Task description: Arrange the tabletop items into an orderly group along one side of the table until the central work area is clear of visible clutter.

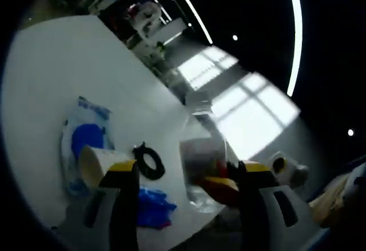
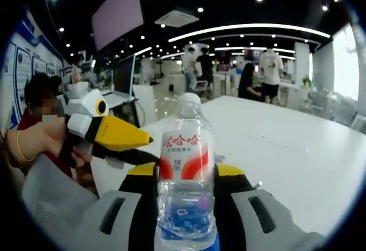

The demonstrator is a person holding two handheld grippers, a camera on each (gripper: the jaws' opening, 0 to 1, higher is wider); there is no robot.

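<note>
bottle (image 2: 186,176) between tool jaws — table (image 2: 297,148) behind

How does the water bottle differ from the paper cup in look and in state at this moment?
The water bottle is clear plastic with a red and white label; the paper cup is opaque and pale. The water bottle stands upright, clamped in the right gripper; the paper cup lies tipped on the table, apparently ungripped, beside one of the left gripper's fingers. Both are drink containers.
</note>
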